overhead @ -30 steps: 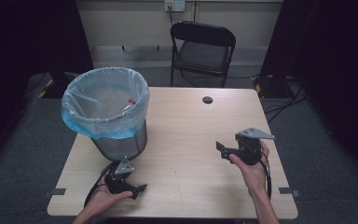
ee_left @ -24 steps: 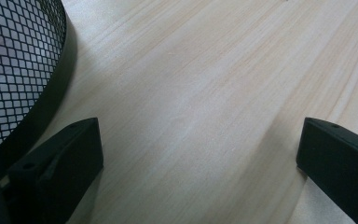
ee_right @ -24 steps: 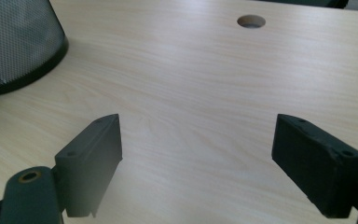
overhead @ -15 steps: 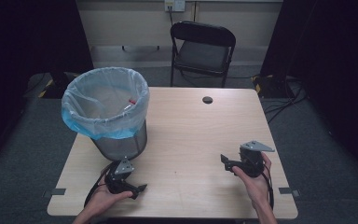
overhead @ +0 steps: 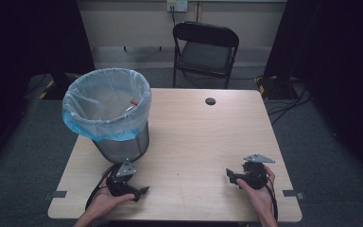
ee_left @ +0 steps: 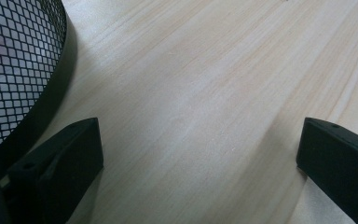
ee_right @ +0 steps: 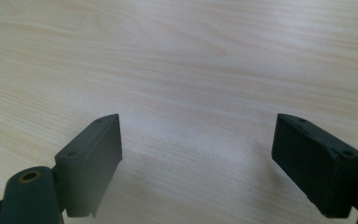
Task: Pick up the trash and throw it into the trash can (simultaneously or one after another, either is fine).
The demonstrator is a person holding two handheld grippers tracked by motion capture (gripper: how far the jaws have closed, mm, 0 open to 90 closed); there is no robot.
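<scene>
Both grippers, left (overhead: 139, 191) and right (overhead: 230, 176), sat splayed and empty; the left risked nudging the bin (overhead: 123, 144) nearby.

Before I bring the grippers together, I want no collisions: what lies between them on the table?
Nothing: in the high view only bare table runs from the left gripper to the right gripper. The bin stands behind the left one.

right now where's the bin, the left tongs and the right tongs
bin (overhead: 123, 144): high view, on its mesh wall below the blue liner
left tongs (ee_left: 198, 154): left gripper view, midway between the two open jaws, over bare table
right tongs (ee_right: 198, 156): right gripper view, midway between the two open jaws
</scene>
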